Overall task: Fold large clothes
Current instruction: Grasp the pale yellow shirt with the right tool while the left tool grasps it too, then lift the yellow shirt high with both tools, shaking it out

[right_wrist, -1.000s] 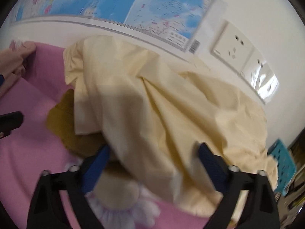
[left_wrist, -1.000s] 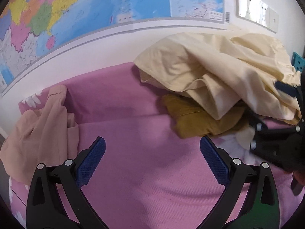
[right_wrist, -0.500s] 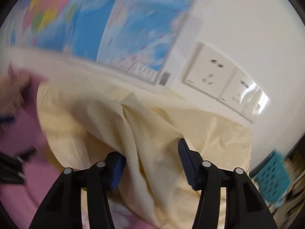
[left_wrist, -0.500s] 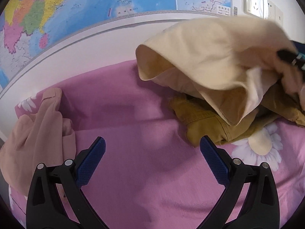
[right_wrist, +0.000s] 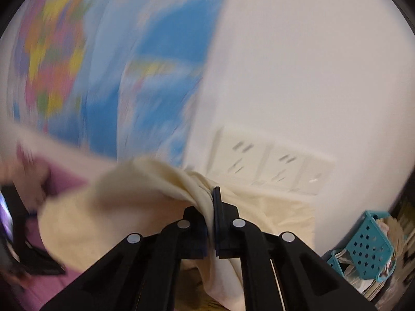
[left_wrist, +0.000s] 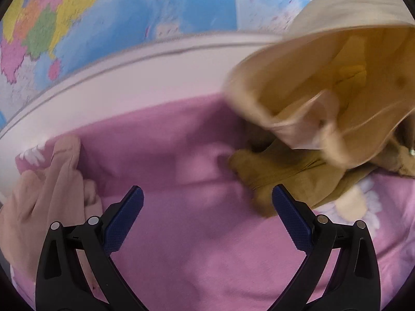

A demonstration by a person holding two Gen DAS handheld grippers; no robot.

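Note:
My right gripper [right_wrist: 211,204] is shut on a bunch of the cream garment [right_wrist: 145,197] and holds it lifted in the air. In the left wrist view the same cream garment [left_wrist: 324,83] hangs raised at the upper right, above a mustard-brown garment [left_wrist: 282,173] lying on the pink bedsheet [left_wrist: 197,233]. My left gripper [left_wrist: 206,207] is open and empty, low over the sheet, just left of the mustard garment. A beige-pink garment [left_wrist: 44,194] lies crumpled at the left.
A world map [left_wrist: 116,18] covers the wall behind the bed. Wall sockets [right_wrist: 269,163] sit right of the map. A teal perforated basket [right_wrist: 368,254] with papers stands at the far right.
My right gripper has closed on the cream garment and lifted it up off the mustard garment. The left gripper has stayed open and almost still.

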